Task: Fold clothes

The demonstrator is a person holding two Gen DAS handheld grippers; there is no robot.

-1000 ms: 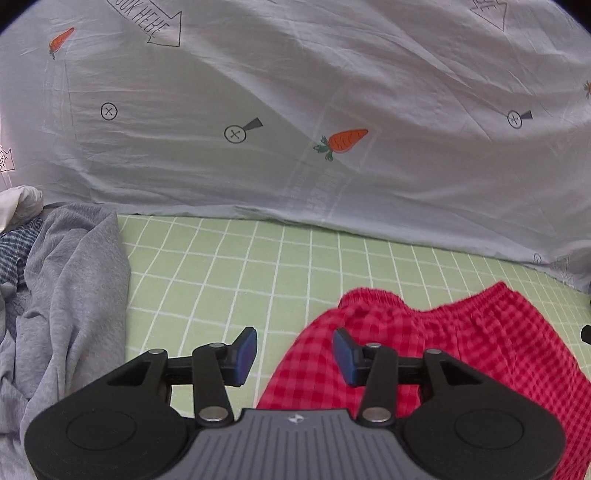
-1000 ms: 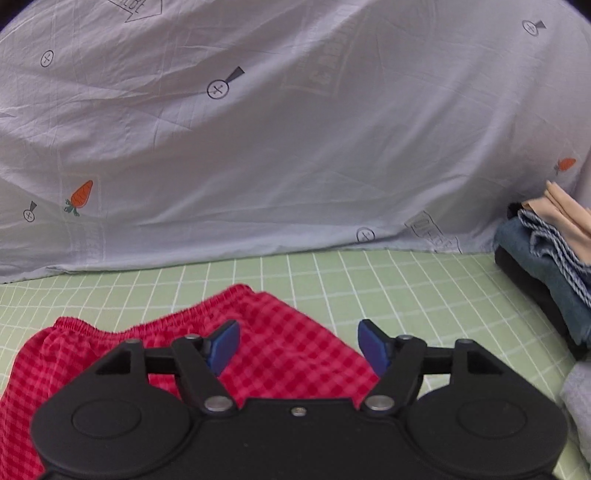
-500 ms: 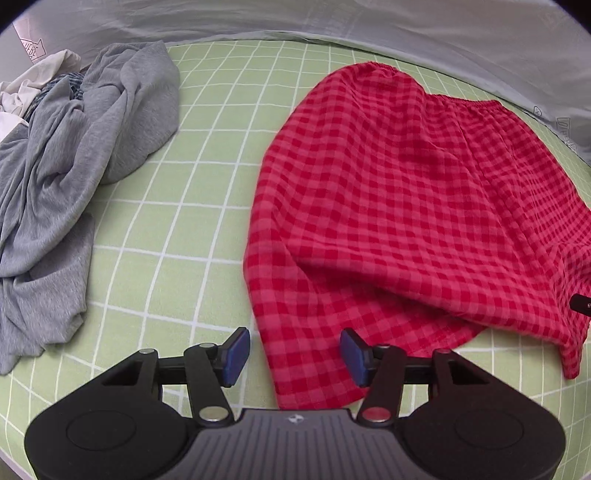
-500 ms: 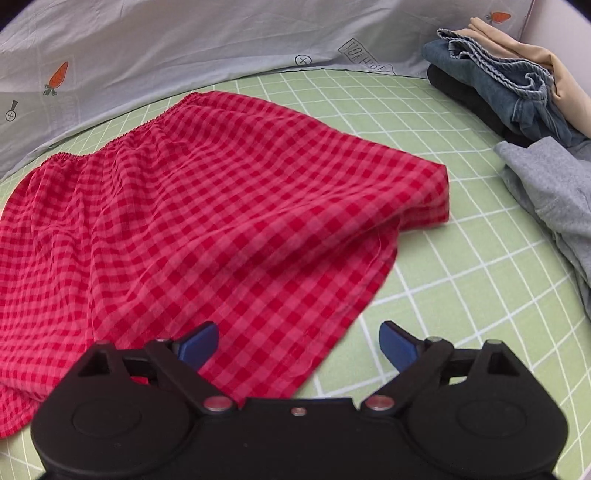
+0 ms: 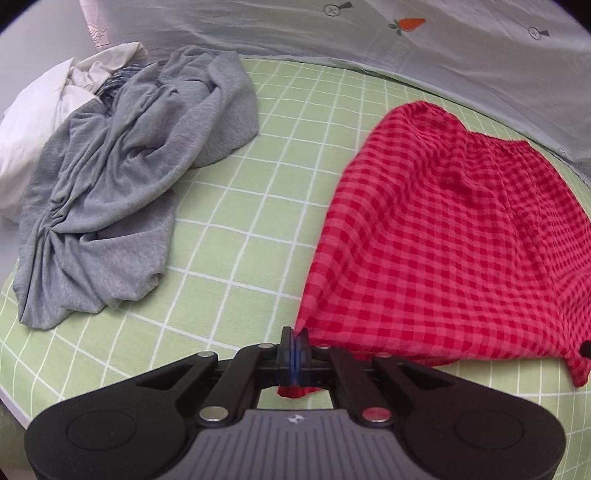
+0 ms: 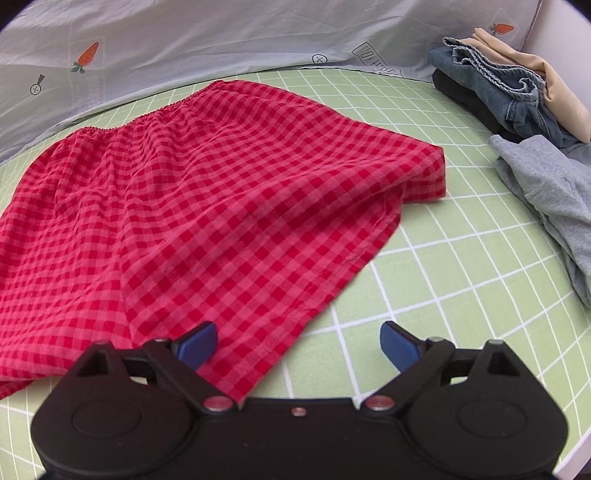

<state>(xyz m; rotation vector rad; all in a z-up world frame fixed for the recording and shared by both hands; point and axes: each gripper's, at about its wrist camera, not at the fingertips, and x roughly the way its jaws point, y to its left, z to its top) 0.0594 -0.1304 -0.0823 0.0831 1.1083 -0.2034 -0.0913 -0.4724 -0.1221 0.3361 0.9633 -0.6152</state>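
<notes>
Red checked shorts point(image 5: 450, 236) lie spread on the green grid sheet point(image 5: 243, 206), waistband at the far side. My left gripper point(image 5: 294, 347) is shut on the near left hem corner of the shorts, a bit of red cloth showing behind the pads. In the right wrist view the shorts point(image 6: 207, 192) fill the middle and left. My right gripper point(image 6: 297, 341) is open wide just above the near right hem, its left pad point(image 6: 195, 341) over the cloth and its right pad point(image 6: 399, 341) over the sheet.
A crumpled grey garment point(image 5: 122, 184) and white cloth point(image 5: 40, 107) lie at the left. A stack of folded clothes point(image 6: 506, 81) and another grey garment point(image 6: 550, 195) sit at the right. A pale carrot-print cover point(image 6: 221, 33) rises along the far side.
Both grippers tipped down from the far cover to the near hem of the shorts. My left gripper closed on the hem corner. My right gripper opened wider.
</notes>
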